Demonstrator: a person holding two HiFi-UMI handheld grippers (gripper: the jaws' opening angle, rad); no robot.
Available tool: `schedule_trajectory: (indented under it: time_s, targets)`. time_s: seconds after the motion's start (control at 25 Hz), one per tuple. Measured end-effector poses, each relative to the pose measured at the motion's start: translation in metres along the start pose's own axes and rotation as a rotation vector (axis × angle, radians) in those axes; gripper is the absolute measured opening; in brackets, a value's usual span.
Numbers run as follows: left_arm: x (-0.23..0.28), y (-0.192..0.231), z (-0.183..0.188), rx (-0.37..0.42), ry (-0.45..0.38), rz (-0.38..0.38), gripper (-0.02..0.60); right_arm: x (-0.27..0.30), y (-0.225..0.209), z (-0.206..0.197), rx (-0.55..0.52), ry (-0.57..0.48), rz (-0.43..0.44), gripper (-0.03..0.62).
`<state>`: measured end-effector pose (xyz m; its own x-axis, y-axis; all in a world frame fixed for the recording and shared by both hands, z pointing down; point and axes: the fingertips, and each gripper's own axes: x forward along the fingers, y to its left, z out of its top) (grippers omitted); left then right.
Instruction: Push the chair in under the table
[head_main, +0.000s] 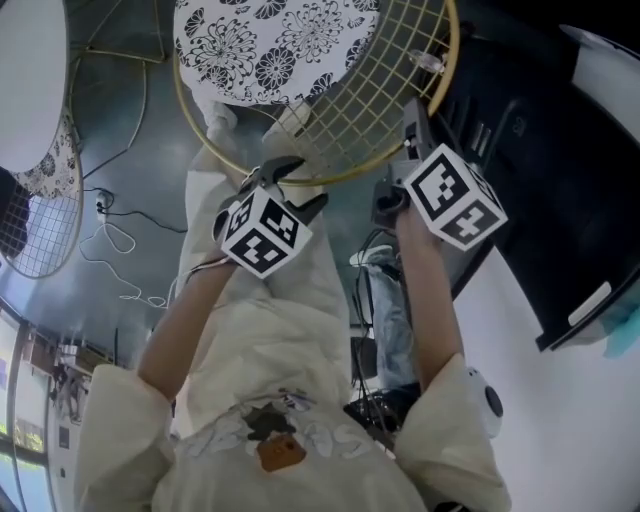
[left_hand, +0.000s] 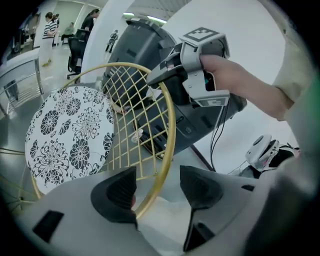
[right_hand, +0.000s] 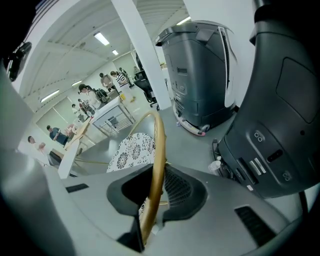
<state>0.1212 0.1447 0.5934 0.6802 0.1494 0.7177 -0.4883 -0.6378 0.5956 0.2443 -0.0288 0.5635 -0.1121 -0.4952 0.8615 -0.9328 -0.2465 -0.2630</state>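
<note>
Right now the chair stands just ahead of me, clear of the worktop, with its patterned seat on the far side and its gold wire back toward me. My right tool is clamped on the back's rim. My left tool gapes wide: the same rim passes between its jaws, close to the left one, but is not gripped.

To push well, I judge I should close the left tool on the rim too and keep both tools at an even height. Then I would shove level so the legs slide rather than tip, steering toward the white round worktop at the far left.

The floor is smooth and grey, and loose cables on my left could catch a leg. A big dark machine stands close on the right. People are far off across the room.
</note>
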Motion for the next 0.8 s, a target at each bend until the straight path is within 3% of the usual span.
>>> schedule_trajectory:
  time_s: [0.08, 0.12, 0.16, 0.2, 0.52, 0.8]
  targets:
    - [0.006, 0.0, -0.003, -0.004, -0.004, 0.004, 0.262, 0.001, 0.0, 0.0, 0.002, 0.005, -0.017, 0.063]
    - [0.008, 0.0, -0.004, -0.012, -0.005, 0.005, 0.235, 0.001, -0.001, 0.0, 0.005, 0.007, -0.023, 0.06]
    - [0.009, -0.001, -0.004, -0.019, -0.005, 0.007, 0.16, 0.0, -0.001, 0.0, 0.01, 0.008, -0.026, 0.058]
    - [0.009, -0.002, -0.004, -0.018, -0.004, 0.01, 0.138, -0.003, -0.002, 0.001, 0.015, 0.006, -0.025, 0.057]
    - [0.008, 0.003, -0.007, -0.002, 0.02, -0.002, 0.12, 0.002, 0.002, -0.001, 0.012, 0.032, -0.04, 0.052]
    - [0.022, -0.001, -0.007, -0.026, 0.008, 0.042, 0.12, 0.007, -0.006, -0.002, 0.011, 0.013, 0.039, 0.052]
